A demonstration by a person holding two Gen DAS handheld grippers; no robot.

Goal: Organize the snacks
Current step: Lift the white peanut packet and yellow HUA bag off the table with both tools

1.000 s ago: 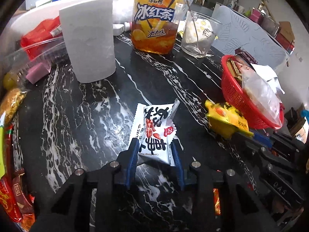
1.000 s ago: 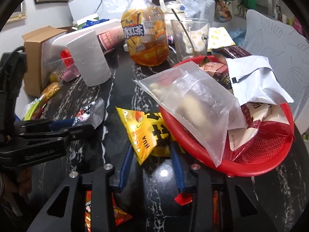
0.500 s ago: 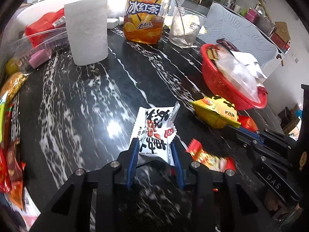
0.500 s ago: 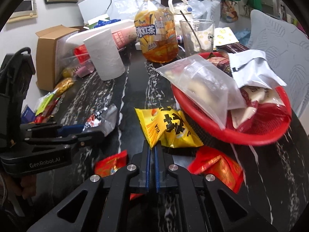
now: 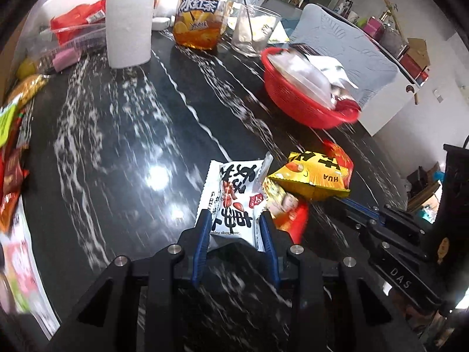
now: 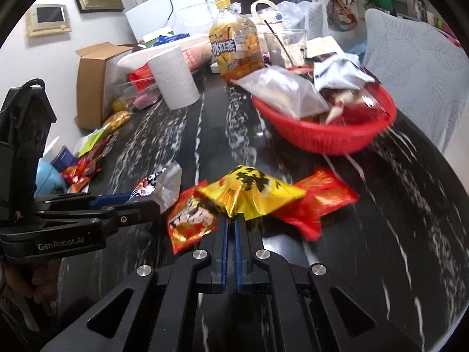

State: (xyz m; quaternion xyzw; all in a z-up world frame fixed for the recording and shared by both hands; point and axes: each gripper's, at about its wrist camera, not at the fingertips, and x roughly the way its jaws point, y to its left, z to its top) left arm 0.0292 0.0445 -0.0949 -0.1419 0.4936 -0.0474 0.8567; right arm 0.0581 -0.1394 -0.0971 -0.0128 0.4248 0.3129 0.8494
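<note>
My left gripper point(image 5: 234, 223) is shut on a white peanut snack packet point(image 5: 234, 193) and holds it above the black marble table point(image 5: 117, 146). In the right wrist view that packet point(image 6: 164, 184) sticks out of the left gripper point(image 6: 152, 202) at the left. My right gripper point(image 6: 231, 220) is shut on the corner of a yellow snack packet point(image 6: 252, 193), which also shows in the left wrist view point(image 5: 313, 176). A red basket point(image 6: 322, 135) point(image 5: 302, 102) full of packets stands beyond, to the right.
Two red packets point(image 6: 190, 220) point(image 6: 319, 202) lie under the yellow one. A paper roll point(image 6: 173, 79), an iced tea bottle point(image 6: 234, 50) and a glass point(image 6: 284, 47) stand at the back. More snacks point(image 6: 88, 164) and a cardboard box point(image 6: 93, 79) line the left edge.
Both grippers have pulled back from the basket, which now looks farther away. The right gripper shut on the yellow packet's corner and lifted it off the basket's side. The red packets came into view.
</note>
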